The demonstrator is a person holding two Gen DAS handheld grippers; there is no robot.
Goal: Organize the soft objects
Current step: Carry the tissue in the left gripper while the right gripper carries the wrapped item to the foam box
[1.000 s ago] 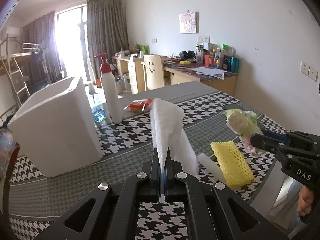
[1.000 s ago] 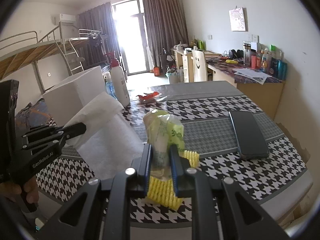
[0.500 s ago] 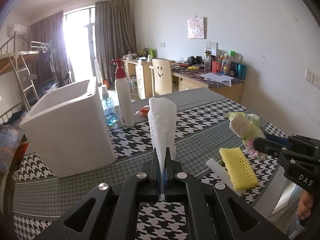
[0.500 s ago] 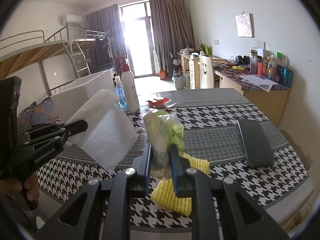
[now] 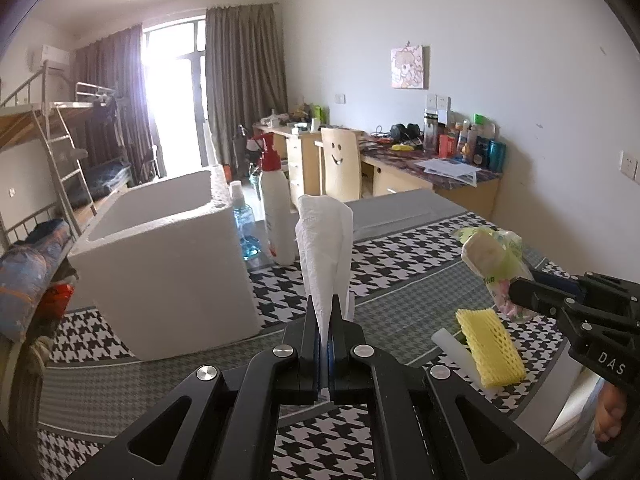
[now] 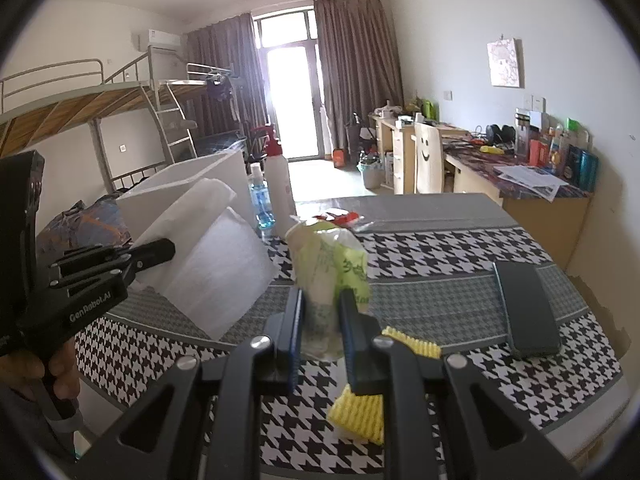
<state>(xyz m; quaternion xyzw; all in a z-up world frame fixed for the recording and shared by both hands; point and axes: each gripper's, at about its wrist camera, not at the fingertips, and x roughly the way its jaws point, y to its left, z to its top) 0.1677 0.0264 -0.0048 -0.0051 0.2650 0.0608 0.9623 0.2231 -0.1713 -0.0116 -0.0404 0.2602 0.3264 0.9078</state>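
In the left wrist view, the left gripper (image 5: pixel 325 312) at lower centre is pinched on a folded white paper towel (image 5: pixel 324 248) standing upright; the open white foam box (image 5: pixel 168 264) lies just left of it, nearer this hand. The right gripper (image 5: pixel 520 294) is at the right edge.

In the right wrist view, the right gripper (image 6: pixel 322 320) clamps a crinkled green-and-clear plastic bag (image 6: pixel 332 268) at centre; the box (image 6: pixel 180 184) sits upper left, beyond the left gripper (image 6: pixel 160 250).

On the table (image 5: pixel 400 280), foam box (image 5: pixel 168 280) left, bottles (image 5: pixel 276 208) behind; net sleeve (image 5: pixel 490 346) right, perhaps overlapping a tube
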